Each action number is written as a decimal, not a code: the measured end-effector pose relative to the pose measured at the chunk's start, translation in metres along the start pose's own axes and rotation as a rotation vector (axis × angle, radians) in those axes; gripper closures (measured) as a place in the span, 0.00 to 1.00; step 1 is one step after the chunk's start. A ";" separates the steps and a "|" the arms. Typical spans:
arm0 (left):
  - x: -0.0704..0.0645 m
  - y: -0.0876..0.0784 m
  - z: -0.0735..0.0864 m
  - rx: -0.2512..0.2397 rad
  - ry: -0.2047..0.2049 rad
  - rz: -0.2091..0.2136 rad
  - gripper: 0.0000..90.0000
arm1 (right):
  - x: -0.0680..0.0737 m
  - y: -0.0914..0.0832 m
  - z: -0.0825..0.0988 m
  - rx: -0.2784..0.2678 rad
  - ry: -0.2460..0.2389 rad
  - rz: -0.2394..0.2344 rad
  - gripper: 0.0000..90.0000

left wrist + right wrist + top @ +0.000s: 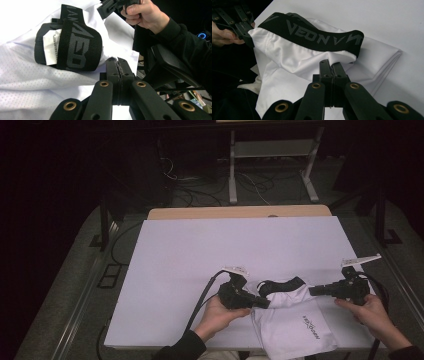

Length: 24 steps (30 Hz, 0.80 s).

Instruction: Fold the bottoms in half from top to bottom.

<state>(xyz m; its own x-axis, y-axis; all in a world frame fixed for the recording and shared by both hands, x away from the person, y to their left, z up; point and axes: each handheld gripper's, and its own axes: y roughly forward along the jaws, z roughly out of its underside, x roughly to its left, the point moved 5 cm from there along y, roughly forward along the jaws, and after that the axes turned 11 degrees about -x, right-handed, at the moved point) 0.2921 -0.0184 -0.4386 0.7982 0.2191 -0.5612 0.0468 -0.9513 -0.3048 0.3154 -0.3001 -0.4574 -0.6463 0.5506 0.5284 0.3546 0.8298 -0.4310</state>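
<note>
— Now, item one, far left?
— Left gripper [261,303], held in the person's left hand [216,316] at the near edge of the table [175,270]. Jaws pressed fully together, a fold of white fabric pinched at their tips, as the left gripper view shows.

— Item two, centre?
— White shorts [295,322], mesh-textured, with a black elastic waistband [280,284] bearing grey lettering. A white care label [51,46] sticks out from inside the band. The garment lies between the two grippers on the white table cover, its lower part hanging over the near edge; a small dark logo [312,327] shows on that part.

— Item three, right?
— Right gripper [314,291], in the right hand [372,312], pointing towards the left one. Jaws closed tight, nipping the white cloth just beneath the waistband's end, seen in the right gripper view.

— Anything behind?
— Cables [200,190] on the floor, and a metal stand [272,165] past the table's far edge.
</note>
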 end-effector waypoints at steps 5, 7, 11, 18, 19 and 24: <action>0.002 0.000 0.007 0.003 -0.001 -0.002 0.98 | 0.001 0.000 0.003 0.012 0.005 -0.001 0.97; 0.003 0.001 0.010 0.005 -0.006 0.000 0.98 | 0.001 0.000 0.004 0.016 0.008 -0.003 0.97; 0.004 0.002 0.016 0.015 -0.010 -0.002 0.98 | 0.001 0.001 0.007 0.030 0.009 -0.004 0.97; 0.007 0.003 0.023 0.031 -0.013 -0.005 0.98 | 0.000 0.001 0.013 0.056 0.011 0.000 0.96; 0.008 0.003 0.024 0.034 -0.009 -0.005 0.98 | 0.000 0.001 0.013 0.061 0.008 0.002 0.95; 0.009 0.005 0.028 0.040 -0.020 -0.006 0.98 | -0.002 -0.002 0.013 0.071 0.009 0.024 0.85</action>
<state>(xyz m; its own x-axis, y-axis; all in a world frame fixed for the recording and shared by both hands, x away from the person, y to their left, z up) 0.2827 -0.0151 -0.4666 0.7857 0.2293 -0.5745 0.0267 -0.9405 -0.3388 0.3069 -0.3046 -0.4673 -0.6317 0.5715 0.5238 0.3210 0.8078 -0.4944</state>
